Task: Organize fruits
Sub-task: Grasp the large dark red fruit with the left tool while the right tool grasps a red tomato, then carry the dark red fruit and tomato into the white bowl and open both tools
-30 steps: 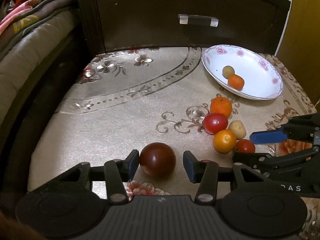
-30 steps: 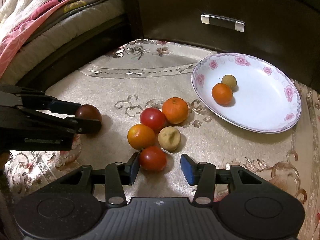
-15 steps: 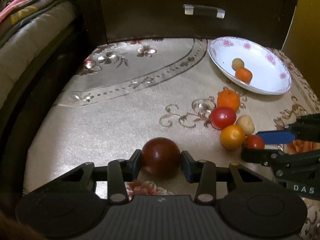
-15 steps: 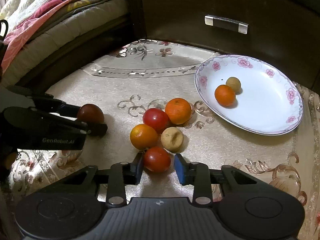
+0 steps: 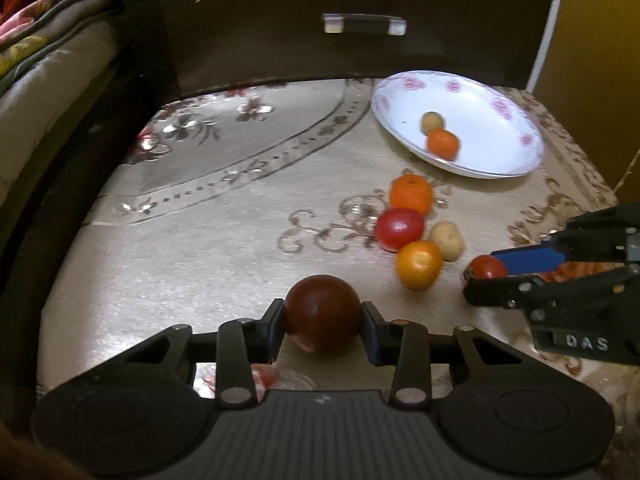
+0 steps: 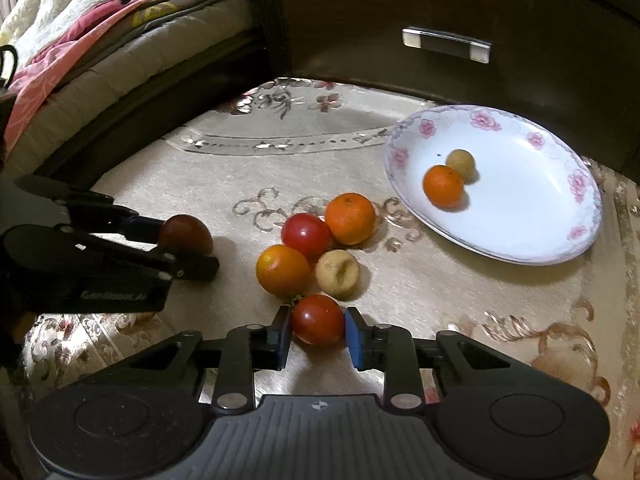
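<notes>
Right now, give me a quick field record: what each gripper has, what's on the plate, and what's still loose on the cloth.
left gripper: shut on the dark red fruit, jaws just closing
right gripper: shut on the small red tomato
plate: holds a small orange and a tan fruit, touching
loose on cloth: large orange, red tomato, yellow-orange fruit, tan lumpy fruit, clustered together
lifted yet: cannot tell

Glossy china plate (image 6: pixel 560 248) on shiny embroidered cloth (image 6: pixel 460 296); dark wooden drawer (image 6: pixel 400 8).
</notes>
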Tool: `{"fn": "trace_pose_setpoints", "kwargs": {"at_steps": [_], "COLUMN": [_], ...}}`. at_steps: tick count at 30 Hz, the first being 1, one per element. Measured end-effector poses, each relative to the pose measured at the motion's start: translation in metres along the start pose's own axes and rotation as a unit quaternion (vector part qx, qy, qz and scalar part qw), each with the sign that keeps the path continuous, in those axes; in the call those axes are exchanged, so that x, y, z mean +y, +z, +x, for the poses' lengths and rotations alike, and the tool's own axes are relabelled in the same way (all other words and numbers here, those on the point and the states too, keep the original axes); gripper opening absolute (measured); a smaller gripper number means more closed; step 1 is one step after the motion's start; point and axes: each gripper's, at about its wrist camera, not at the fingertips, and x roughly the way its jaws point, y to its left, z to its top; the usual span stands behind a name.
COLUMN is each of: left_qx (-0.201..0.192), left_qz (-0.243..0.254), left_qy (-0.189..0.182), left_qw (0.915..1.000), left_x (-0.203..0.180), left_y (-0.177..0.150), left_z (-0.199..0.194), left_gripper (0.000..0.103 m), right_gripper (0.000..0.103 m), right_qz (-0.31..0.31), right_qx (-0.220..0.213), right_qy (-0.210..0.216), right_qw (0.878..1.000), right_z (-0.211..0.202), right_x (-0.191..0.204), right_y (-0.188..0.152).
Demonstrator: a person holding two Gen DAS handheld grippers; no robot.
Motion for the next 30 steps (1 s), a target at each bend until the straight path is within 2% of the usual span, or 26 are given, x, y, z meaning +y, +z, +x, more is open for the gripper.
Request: {"fn": "trace_pose_setpoints", "kwargs": {"at_steps": [7,16,24,30], "left_qx": [0.017,0.018,0.020,0.017], "left_qz": [0.014,0.024,0.026,0.019], "left_qy": [-0.024,-0.022,-0.025,-0.026], "left_qw": [0.9995,0.9993,0.9991,0.9993], "left_x": [-0.012,-0.016,-0.018,-0.016], "left_y": [-0.007,-0.009,-0.010,-0.011], "left_z": [0.001,0.005,0.006,0.005], "left_gripper": [0.047,0.047,0.052,0.050], "right_gripper": [0.022,0.024,0.025,0.025], "right_qz": [-0.008,-0.008,-0.009,-0.009], "right_qx": [0.007,0.007,0.009,0.011], "right_qy": [-0.009,-0.005,-0.003,0.000], "right_qw": [1.000,1.000,1.000,1.000], "right_z": [-0.005,-0.002,-0.003,-0.004], "right_x": [-0.003,-0.002,-0.002,-0.003], "right_y": [-0.007,-0.006,-0.007,-0.008]}}
